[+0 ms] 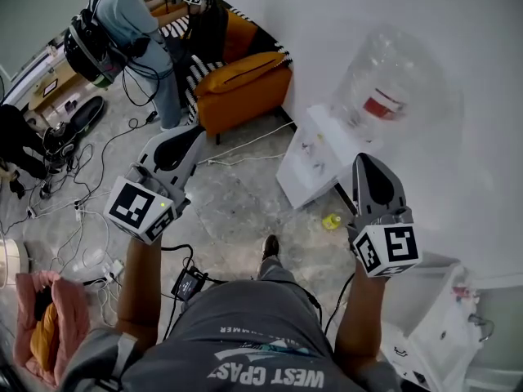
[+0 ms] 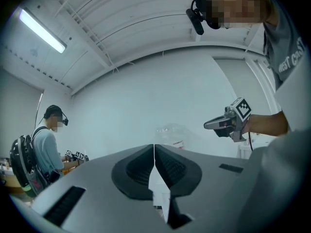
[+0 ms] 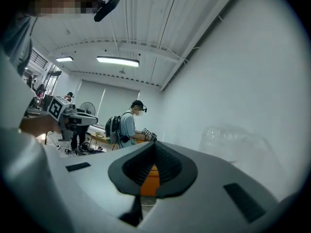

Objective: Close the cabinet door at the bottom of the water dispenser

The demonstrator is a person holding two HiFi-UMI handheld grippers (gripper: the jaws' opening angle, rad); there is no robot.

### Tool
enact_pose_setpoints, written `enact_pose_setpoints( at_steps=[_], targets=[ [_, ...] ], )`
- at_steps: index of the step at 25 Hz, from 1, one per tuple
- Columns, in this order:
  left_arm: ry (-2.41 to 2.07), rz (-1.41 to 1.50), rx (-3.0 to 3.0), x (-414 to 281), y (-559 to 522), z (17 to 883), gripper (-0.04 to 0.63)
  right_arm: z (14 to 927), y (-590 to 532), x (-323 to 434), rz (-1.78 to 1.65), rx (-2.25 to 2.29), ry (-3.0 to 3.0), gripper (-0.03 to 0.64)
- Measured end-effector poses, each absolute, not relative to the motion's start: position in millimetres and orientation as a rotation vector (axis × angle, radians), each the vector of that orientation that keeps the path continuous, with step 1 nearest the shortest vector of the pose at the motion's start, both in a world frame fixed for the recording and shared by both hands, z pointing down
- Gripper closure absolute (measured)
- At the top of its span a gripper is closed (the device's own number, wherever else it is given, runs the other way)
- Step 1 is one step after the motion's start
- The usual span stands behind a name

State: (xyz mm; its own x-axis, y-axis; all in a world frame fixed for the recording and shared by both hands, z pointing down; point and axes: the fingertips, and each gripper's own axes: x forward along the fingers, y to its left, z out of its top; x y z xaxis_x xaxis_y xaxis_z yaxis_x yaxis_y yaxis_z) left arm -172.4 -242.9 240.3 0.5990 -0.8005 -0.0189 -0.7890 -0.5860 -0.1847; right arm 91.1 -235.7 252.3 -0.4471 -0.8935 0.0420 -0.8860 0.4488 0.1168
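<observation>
Currently the left claw and right claw are both clenched, empty (jaws pressed together), raised above the floor; the dispenser stands by the wall, beyond the right claw.

The person held both bare forearms out forward, a gripper in each hand. The left gripper hung well to the left of the water dispenser, its fingers pressed together on nothing. The right gripper hovered close by the water dispenser's near right side, its fingers likewise closed tight and empty.
</observation>
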Motion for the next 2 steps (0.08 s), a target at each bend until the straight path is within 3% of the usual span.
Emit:
enact_pose_setpoints(
  at_steps=[2],
  targets=[
    [1.333,-0.093,-2.647,-177.1,-236.6,238.7,0.575,250.3,-229.5,87.0,-0.13,1.591,-2.591,0.595]
  ],
)
